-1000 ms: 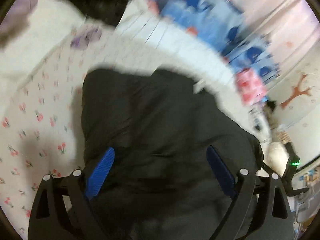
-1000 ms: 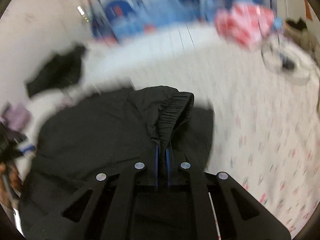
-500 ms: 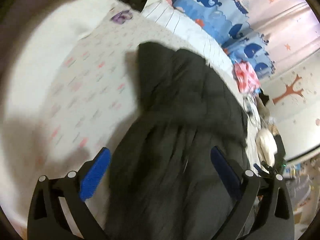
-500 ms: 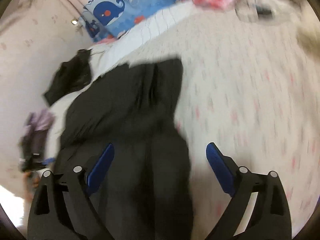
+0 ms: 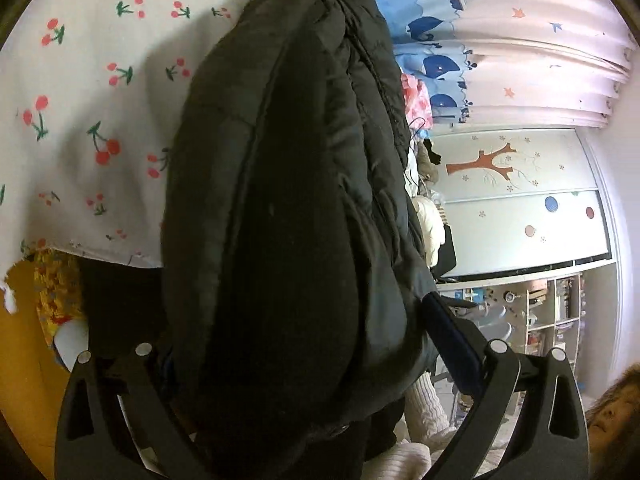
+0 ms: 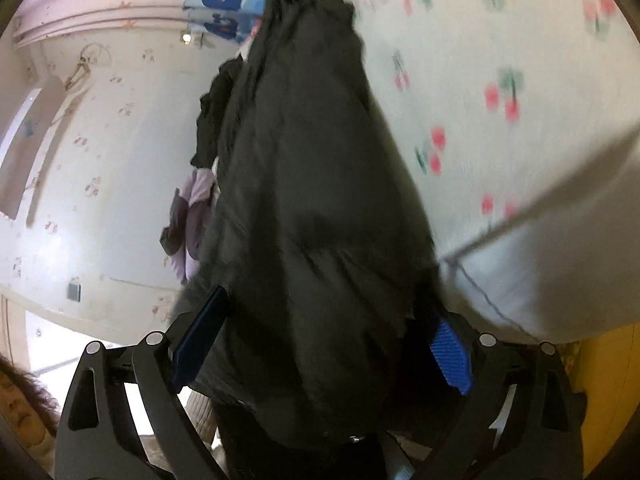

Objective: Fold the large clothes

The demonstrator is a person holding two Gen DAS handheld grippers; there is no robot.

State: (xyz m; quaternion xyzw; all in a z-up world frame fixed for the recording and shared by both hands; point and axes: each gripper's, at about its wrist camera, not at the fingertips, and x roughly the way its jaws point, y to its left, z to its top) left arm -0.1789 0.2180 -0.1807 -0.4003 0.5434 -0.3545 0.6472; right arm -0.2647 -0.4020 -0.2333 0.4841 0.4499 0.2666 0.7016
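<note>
A black puffy jacket (image 5: 280, 180) lies lengthwise on the cherry-print bed sheet (image 5: 80, 100), and its near end bulges over the bed's edge. My left gripper (image 5: 300, 320) stands wide open around that near end. Its right blue pad (image 5: 448, 332) lies along the jacket's side; the left pad is hidden behind the fabric. In the right wrist view the same jacket (image 6: 320, 180) fills the gap of my right gripper (image 6: 326, 304), whose jaws are opening. Both of its blue pads (image 6: 200, 332) flank the fabric, and I see no firm pinch.
The yellow bed side (image 5: 24, 360) shows below the sheet. A whale-print curtain (image 5: 440, 40), a tree-decorated wardrobe (image 5: 520, 200) and shelves (image 5: 552, 312) stand beyond. Another dark garment (image 6: 208, 120) and a purple garment (image 6: 188, 208) lie past the jacket. A person's head (image 5: 612, 412) is close by.
The right gripper let go of the jacket's elastic edge and opened wide. Both grippers drew back and down to the bed's near edge, where the jacket's end now fills their jaws.
</note>
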